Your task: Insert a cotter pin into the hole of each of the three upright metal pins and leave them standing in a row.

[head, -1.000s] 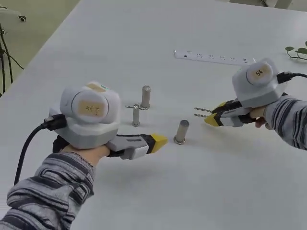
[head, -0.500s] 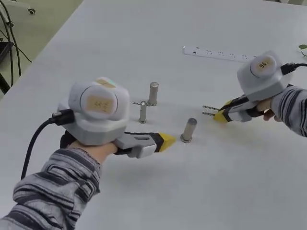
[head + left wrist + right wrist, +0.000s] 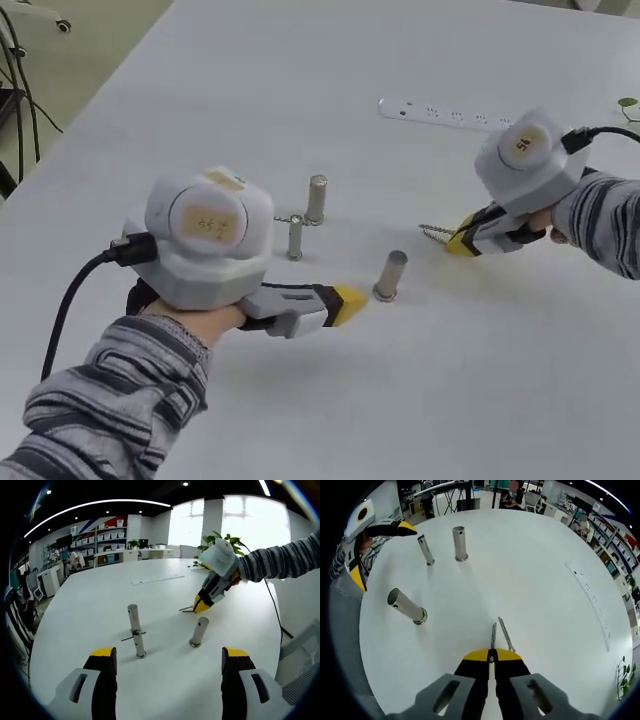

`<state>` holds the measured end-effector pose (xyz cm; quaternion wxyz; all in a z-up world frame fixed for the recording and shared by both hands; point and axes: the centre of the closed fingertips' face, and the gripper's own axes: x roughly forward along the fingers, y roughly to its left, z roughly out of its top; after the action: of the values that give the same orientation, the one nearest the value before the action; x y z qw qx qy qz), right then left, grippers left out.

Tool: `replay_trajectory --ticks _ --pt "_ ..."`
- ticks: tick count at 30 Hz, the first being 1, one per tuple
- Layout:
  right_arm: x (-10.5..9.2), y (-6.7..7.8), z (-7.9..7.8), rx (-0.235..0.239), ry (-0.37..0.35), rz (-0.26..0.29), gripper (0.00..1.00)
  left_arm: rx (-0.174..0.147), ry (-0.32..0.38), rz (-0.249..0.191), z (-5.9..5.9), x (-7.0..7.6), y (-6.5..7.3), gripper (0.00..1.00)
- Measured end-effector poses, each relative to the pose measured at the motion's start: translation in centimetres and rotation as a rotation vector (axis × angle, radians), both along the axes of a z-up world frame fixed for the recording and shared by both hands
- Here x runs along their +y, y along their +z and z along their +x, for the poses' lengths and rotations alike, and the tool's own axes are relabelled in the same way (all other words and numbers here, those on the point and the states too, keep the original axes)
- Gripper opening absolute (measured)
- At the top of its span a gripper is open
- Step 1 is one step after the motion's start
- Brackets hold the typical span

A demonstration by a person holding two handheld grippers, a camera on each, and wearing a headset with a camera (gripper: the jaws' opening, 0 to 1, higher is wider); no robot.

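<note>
your left gripper [image 3: 170,655] has its jaws spread wide with nothing between them, and it is held low over the bench [image 3: 450,380]. a black cable [image 3: 70,300] runs back from its body past your sleeve.

just ahead of its right jaw stands the nearest metal pin [image 3: 199,631], upright on its flanged foot. in the right gripper view you can see the small cross hole near its top. ahead of the left jaw stands the second metal pin [image 3: 138,644], which is thinner. the fitted cotter pin [image 3: 131,636] lies crosswise through its top and sticks out to the left. just behind it, farther from the left gripper, stands the third metal pin [image 3: 133,617]. from the pictures you cannot tell whether anything passes through that one.

your right gripper [image 3: 491,655] has its jaws pressed together, pinching the loose cotter pin [image 3: 500,632] by one end. the pin's two legs reach forward past the yellow tips and splay slightly apart. the right gripper hangs above the bench beyond the nearest metal pin, apart from it. its tip points back toward your left gripper, and the loose cotter pin touches no metal pin.

a white power strip [image 3: 450,115] lies flat on the bench well beyond the right gripper.
</note>
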<state>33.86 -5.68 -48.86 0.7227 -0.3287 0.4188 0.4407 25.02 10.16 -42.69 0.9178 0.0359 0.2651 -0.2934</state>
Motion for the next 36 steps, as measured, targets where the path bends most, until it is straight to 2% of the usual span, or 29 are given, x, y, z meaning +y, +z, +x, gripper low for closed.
replay_trajectory --ticks 6,13,23,36 --pt "-0.1 0.1 -0.2 -0.036 0.019 0.0 0.0 -0.011 -0.031 0.0 -0.1 -0.4 0.1 0.82" --pt "-0.1 1.0 -1.2 -0.059 0.031 0.019 0.0 -0.019 -0.061 -0.006 -0.3 -1.1 0.3 0.8" --pt "0.1 2.6 -3.6 -0.101 0.07 0.056 0.0 -0.035 -0.095 -0.019 -0.5 -2.0 0.7 0.73" --pt "0.8 4.4 -7.5 -0.137 0.146 0.099 0.0 -0.031 -0.154 -0.067 -1.3 -3.8 1.2 0.66"
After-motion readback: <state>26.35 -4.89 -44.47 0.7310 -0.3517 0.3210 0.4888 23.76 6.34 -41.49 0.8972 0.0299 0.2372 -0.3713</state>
